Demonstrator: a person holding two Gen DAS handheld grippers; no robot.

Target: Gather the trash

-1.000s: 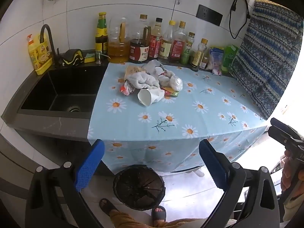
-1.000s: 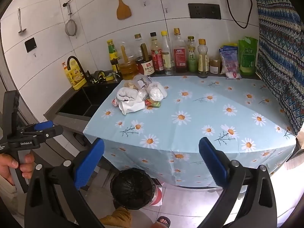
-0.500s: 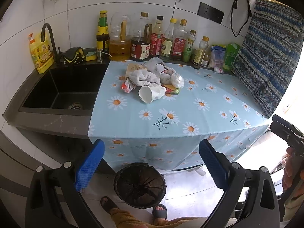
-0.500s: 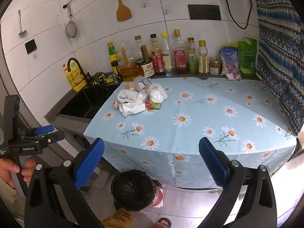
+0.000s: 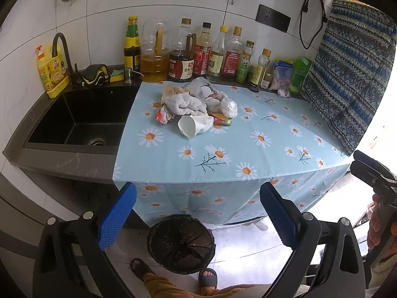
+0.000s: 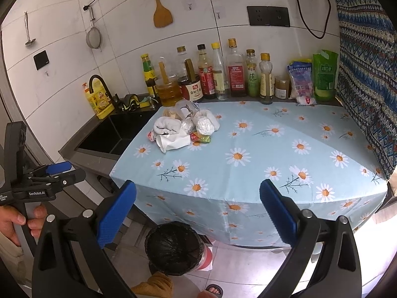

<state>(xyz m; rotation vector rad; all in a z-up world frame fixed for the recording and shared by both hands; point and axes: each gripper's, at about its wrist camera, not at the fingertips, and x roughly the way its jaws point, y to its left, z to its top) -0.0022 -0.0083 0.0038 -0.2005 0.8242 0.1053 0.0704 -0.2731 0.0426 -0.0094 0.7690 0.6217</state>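
A heap of trash (image 5: 198, 104) (image 6: 183, 128) lies on the daisy tablecloth (image 5: 260, 149) (image 6: 260, 154) toward its far left: a crushed white paper cup (image 5: 192, 125) (image 6: 171, 142), a crumpled grey-white cloth (image 5: 184, 103), clear plastic bags and coloured wrappers. A bin with a black liner (image 5: 181, 243) (image 6: 173, 247) stands on the floor below the counter's front edge. My left gripper (image 5: 198, 213) is open and empty, held back from the counter above the bin. My right gripper (image 6: 198, 211) is open and empty too, equally far back.
A black sink (image 5: 82, 116) with a faucet sits left of the cloth. Several sauce and oil bottles (image 5: 198, 52) (image 6: 218, 74) line the back wall, with pouches (image 6: 312, 79) at the right. A patterned curtain (image 5: 352, 74) hangs at the right. A person's sandalled feet (image 5: 208, 277) are by the bin.
Both views have shifted only slightly; the counter and trash heap sit a touch lower in frame. Nothing was grasped and the trash has not moved.
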